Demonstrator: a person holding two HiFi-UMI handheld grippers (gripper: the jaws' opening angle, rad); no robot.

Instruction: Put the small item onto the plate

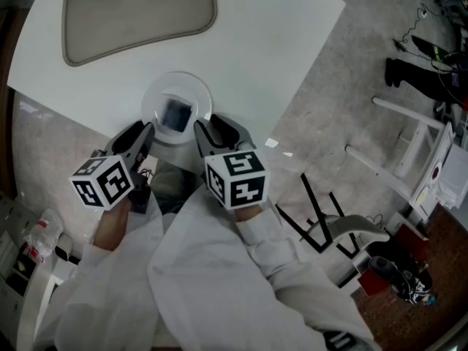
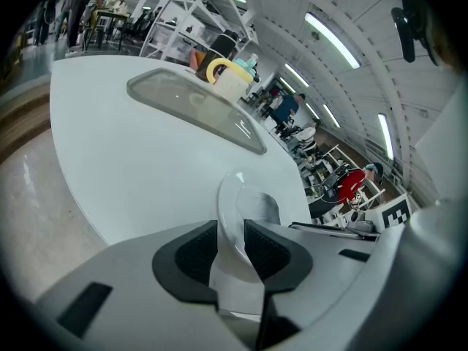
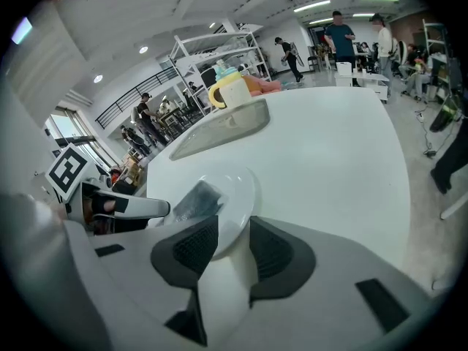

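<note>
Sitting on the plate (image 1: 151, 99), small item (image 1: 175, 113) looks placed; left tool (image 2: 232, 234) clenched on rim, right tool (image 3: 231, 243) released astride it; withdrawal remains

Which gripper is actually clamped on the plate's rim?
The left gripper: its jaws press on the rim of the plate from both sides. The right gripper has its jaws apart around that rim.

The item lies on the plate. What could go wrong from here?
The plate sits near the table edge with the left gripper clamped on its rim; a pull could drag it off. The right gripper is open around the rim, so a sideways withdrawal might tip the small item out.
</note>
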